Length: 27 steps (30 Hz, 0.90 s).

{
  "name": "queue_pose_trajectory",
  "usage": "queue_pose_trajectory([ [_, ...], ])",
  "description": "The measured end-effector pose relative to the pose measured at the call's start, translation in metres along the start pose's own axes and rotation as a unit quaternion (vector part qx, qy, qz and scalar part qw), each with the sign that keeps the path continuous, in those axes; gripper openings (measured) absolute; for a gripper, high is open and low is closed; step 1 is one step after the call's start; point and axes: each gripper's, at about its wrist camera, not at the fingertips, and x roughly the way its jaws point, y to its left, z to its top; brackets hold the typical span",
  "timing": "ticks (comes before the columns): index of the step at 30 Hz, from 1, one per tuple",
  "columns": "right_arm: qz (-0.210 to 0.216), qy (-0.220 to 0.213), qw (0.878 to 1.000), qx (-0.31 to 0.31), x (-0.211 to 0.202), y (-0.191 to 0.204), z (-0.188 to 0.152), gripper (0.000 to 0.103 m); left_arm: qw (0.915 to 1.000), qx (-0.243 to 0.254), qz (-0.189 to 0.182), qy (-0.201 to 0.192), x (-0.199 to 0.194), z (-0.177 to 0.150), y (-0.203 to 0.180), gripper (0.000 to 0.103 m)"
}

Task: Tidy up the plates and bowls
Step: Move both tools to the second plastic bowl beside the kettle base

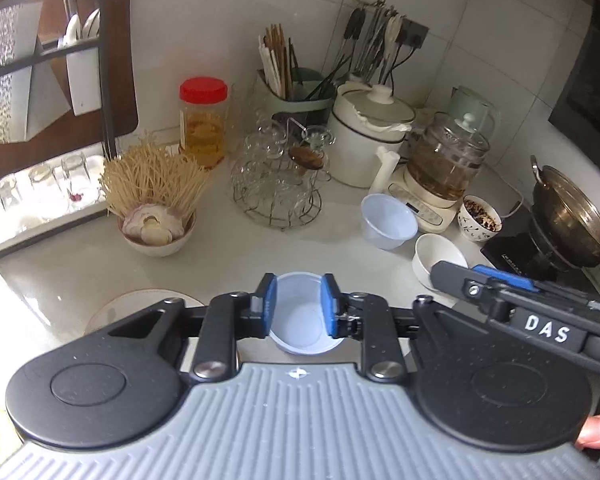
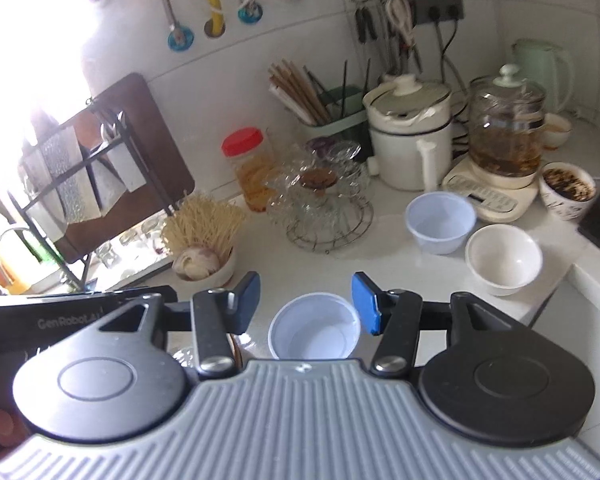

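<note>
A pale blue plastic bowl (image 1: 306,322) sits on the white counter under my left gripper (image 1: 299,302), whose blue pads stand apart over its opening without touching the rim. The same bowl (image 2: 314,330) lies below my right gripper (image 2: 304,304), which is wide open above it. A second pale blue plastic bowl (image 1: 388,220) (image 2: 440,222) stands further back. A white ceramic bowl (image 1: 438,262) (image 2: 504,260) is right of it. A white plate (image 1: 140,306) lies at the front left, partly hidden by my left gripper.
A bowl of garlic and dried noodles (image 1: 156,228), a wire basket of glasses (image 1: 278,184), a red-lidded jar (image 1: 203,122), a white pot (image 1: 370,140), a glass kettle (image 1: 444,168), a cup of spices (image 1: 480,218), a wok (image 1: 568,220) and a dish rack (image 1: 40,120) crowd the counter.
</note>
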Motion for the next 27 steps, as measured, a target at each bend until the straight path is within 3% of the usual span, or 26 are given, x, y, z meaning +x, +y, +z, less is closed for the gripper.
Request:
queue_pose_trajectory([
  [6, -0.025, -0.019, 0.999, 0.015, -0.012, -0.004, -0.004, 0.054, 0.9997, 0.005, -0.022, 0.009, 0.003, -0.004, 0.0, 0.033],
  [15, -0.045, -0.009, 0.998, 0.042, -0.008, -0.024, -0.005, 0.054, 0.9989, 0.027, -0.037, 0.011, 0.018, 0.006, -0.021, 0.038],
  [19, -0.052, -0.007, 0.998, 0.043, -0.001, -0.039, -0.002, 0.054, 0.9978, 0.035, -0.055, 0.017, 0.037, 0.012, -0.033, 0.043],
  [27, -0.073, 0.009, 0.996, 0.058, 0.019, -0.08, 0.015, 0.054, 0.9981, 0.018, -0.051, 0.027, 0.075, 0.038, -0.051, 0.046],
])
